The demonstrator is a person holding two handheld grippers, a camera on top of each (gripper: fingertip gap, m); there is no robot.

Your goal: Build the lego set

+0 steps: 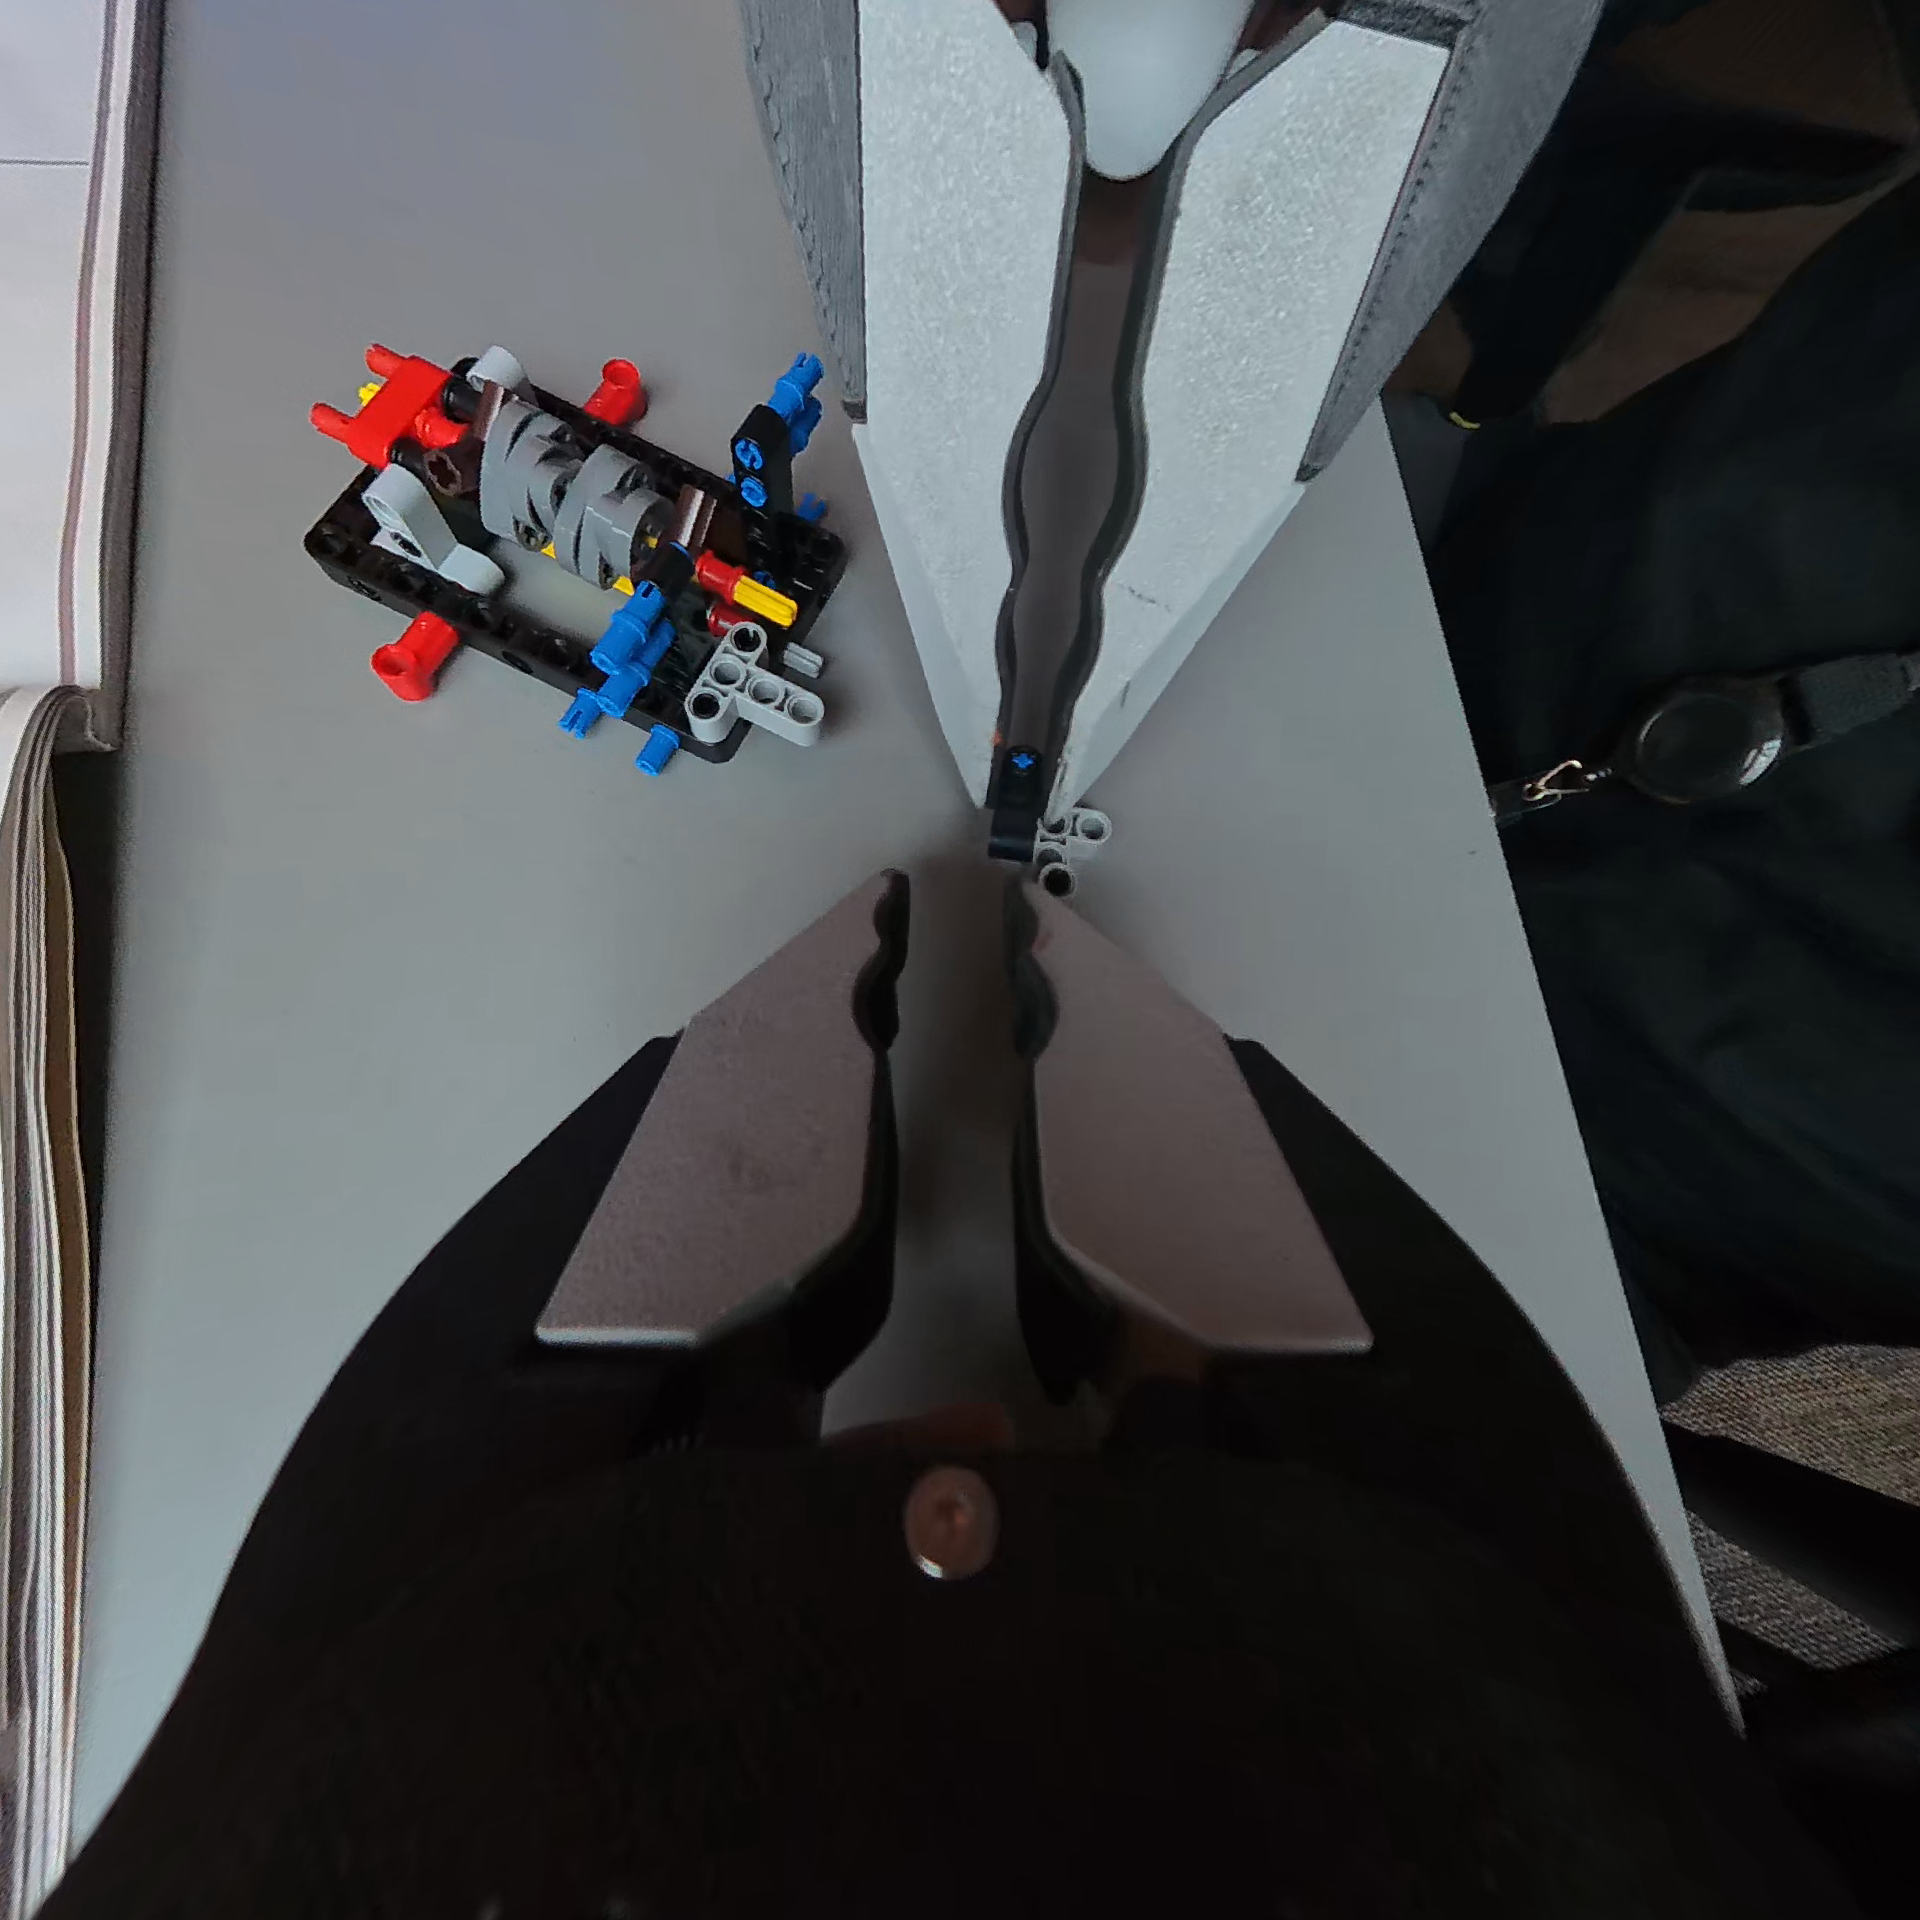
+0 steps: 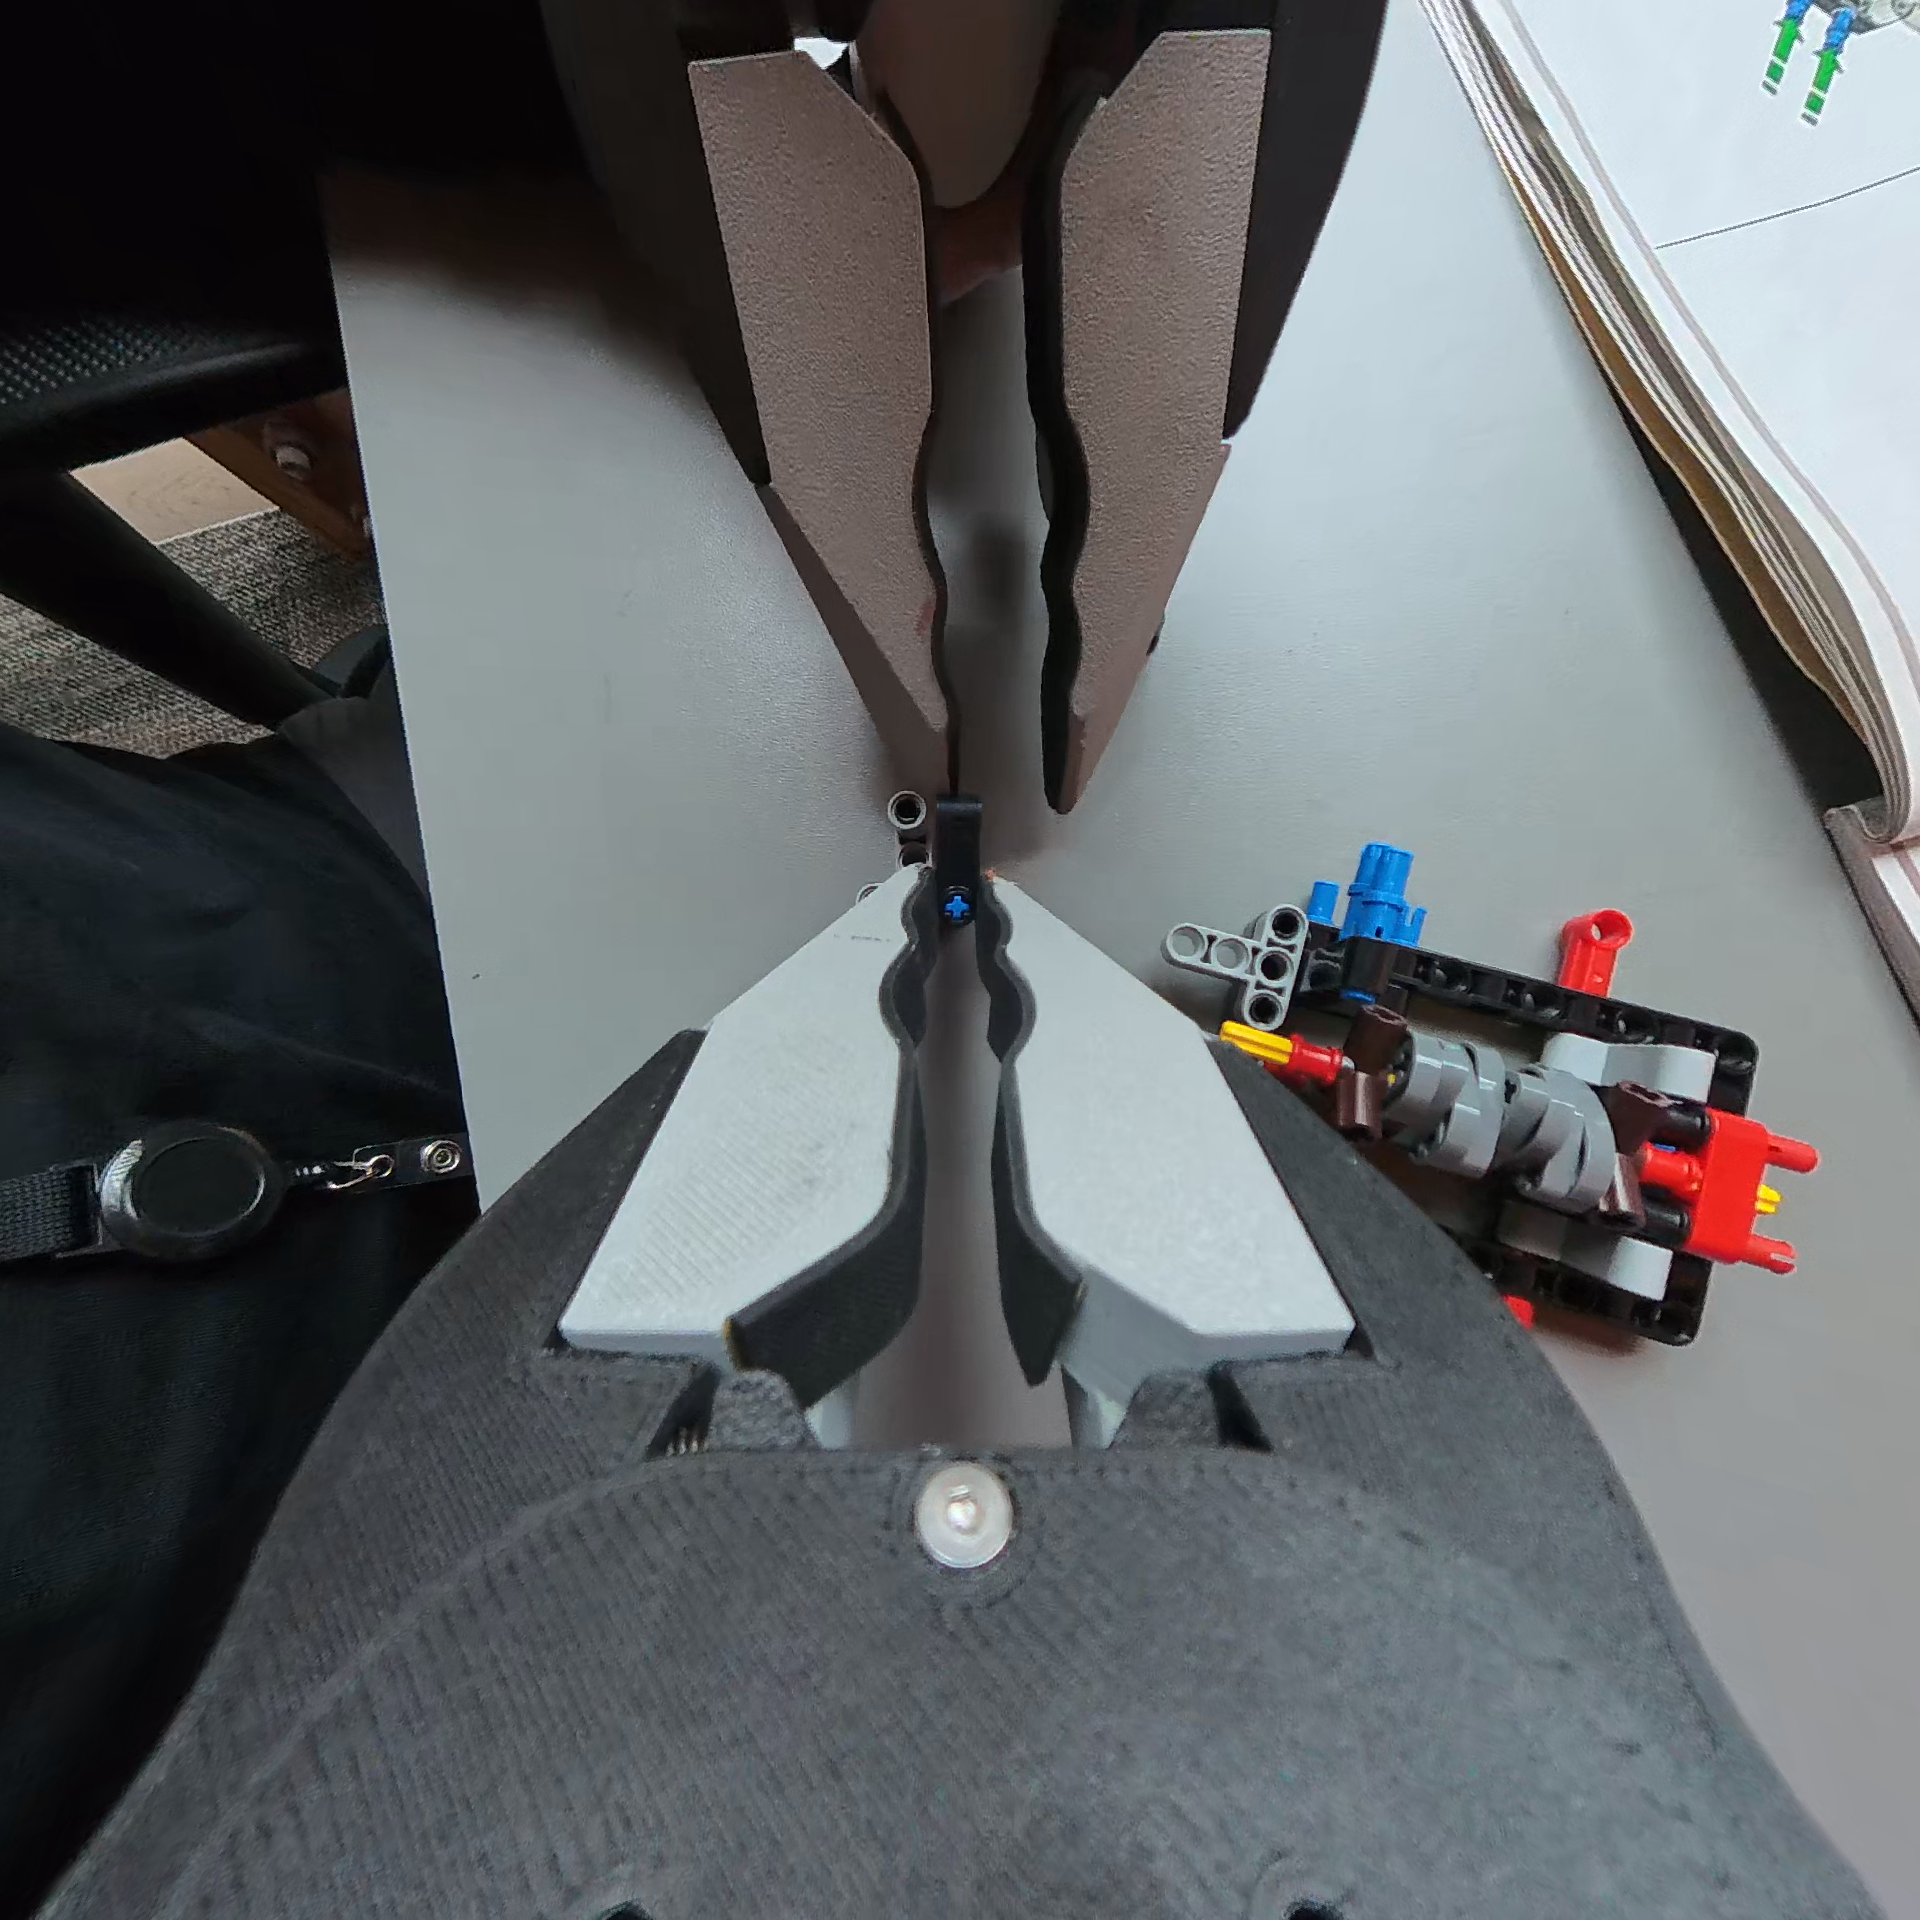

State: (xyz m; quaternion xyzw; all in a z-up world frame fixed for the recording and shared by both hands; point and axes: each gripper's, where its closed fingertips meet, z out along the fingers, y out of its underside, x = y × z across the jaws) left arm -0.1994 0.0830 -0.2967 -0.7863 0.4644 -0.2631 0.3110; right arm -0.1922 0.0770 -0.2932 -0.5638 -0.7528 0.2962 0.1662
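Grey worktop (image 1: pixel 416 1039) carries the lego frame (image 1: pixel 582 551) at left. Tip to tip, right hand-held gripper (image 2: pixel 958 904) pinches a black connector (image 2: pixel 957 847); left hand-held gripper (image 1: pixel 956 894) gapes apart.

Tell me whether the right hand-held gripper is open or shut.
Shut: the right hand-held gripper pinches the small black connector at its fingertips, with the blue pin between the pads.
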